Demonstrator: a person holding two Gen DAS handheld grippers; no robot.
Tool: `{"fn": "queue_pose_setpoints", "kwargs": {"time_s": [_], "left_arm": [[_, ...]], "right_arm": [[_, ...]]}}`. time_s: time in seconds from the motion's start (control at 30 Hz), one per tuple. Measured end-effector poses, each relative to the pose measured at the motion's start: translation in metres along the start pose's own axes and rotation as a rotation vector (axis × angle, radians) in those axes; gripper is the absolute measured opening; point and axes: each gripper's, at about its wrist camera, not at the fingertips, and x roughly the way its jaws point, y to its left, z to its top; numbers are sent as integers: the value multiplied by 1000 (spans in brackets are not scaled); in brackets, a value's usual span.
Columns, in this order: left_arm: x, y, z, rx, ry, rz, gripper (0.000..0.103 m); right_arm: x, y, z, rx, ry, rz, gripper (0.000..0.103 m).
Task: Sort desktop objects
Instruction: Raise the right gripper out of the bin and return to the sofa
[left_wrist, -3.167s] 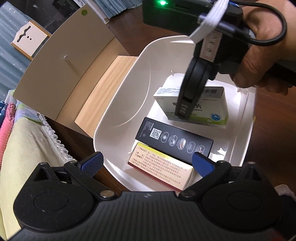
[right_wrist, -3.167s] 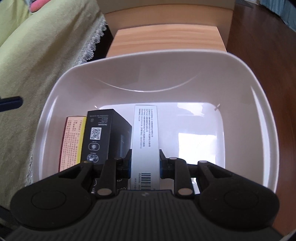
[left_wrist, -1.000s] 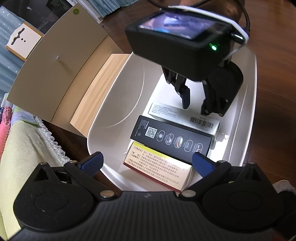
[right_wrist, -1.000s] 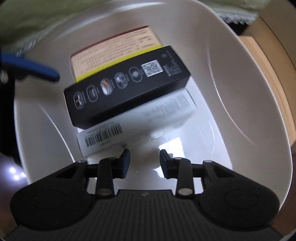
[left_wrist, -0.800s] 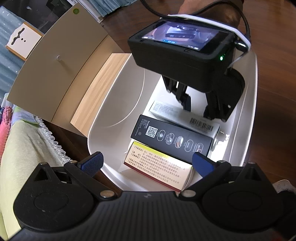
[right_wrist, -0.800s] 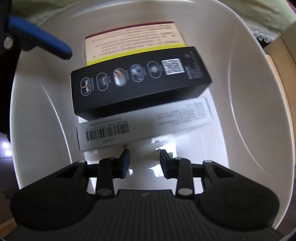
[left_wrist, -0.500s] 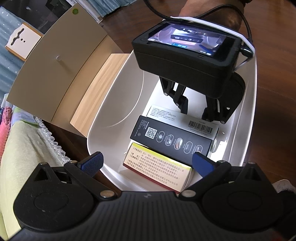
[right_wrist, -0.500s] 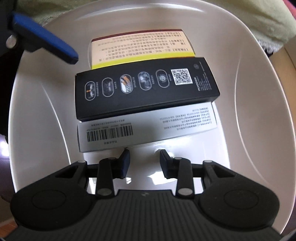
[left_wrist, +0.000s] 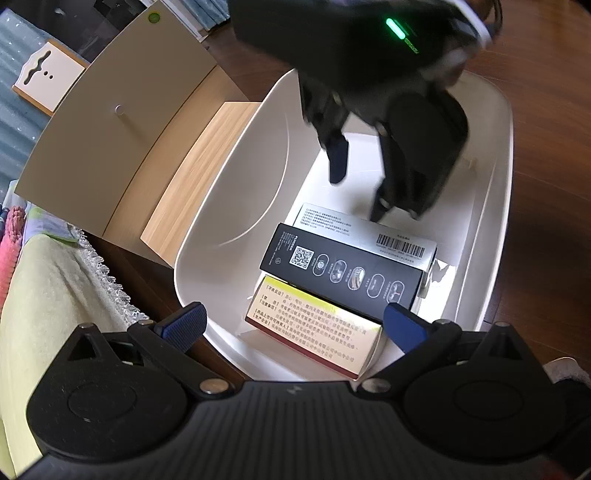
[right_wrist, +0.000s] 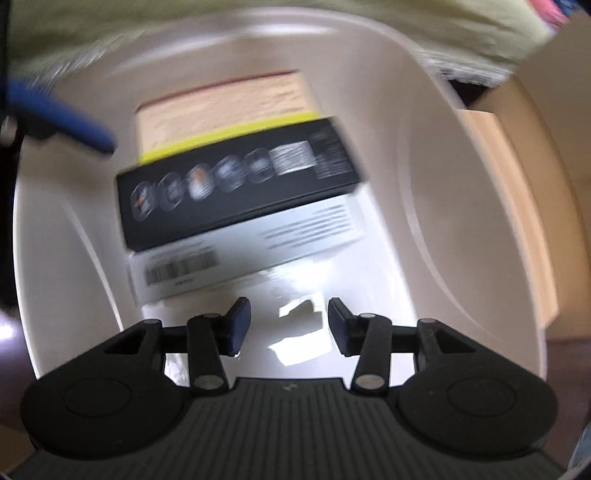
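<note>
White barcode box (left_wrist: 365, 234) now lies flat in the white bin (left_wrist: 498, 206) beside the black box (left_wrist: 341, 273), released by the right gripper (right_wrist: 289, 325), which has lifted away part-open and empty, while the left gripper (left_wrist: 291, 328) hovers wide open, so this placement looks finished.

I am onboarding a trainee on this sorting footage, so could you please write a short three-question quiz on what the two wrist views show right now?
1. True or false: the right tongs are clamped on the white barcode box.
2. Multiple choice: inside the white bin, the black box lies between which two? A) the white barcode box and the yellow-striped box; B) the bin wall and the wooden block; C) two black boxes.
3. Fill in: the left tongs are ____ and hold nothing.

Key: 1 false, they are open and apart from it. 2 A. 3 open.
</note>
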Motion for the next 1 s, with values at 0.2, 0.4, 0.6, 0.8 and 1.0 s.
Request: {"fn": "queue_pose_setpoints", "kwargs": {"time_s": [0.2, 0.4, 0.6, 0.8, 1.0], "left_arm": [[-7, 0, -2, -20, -16, 13, 103], [-17, 0, -2, -61, -49, 13, 103], [-32, 3, 2, -95, -95, 39, 103], [-54, 15, 14, -146, -121, 98, 103], [-91, 24, 16, -174, -109, 166, 103]], "right_arm": [[-32, -39, -6, 362, -52, -17, 42], [-69, -4, -16, 671, -140, 12, 44], [-81, 31, -34, 818, -248, 16, 46], [-113, 45, -29, 869, -335, -15, 47], [-144, 50, -17, 895, -404, -33, 47]]}}
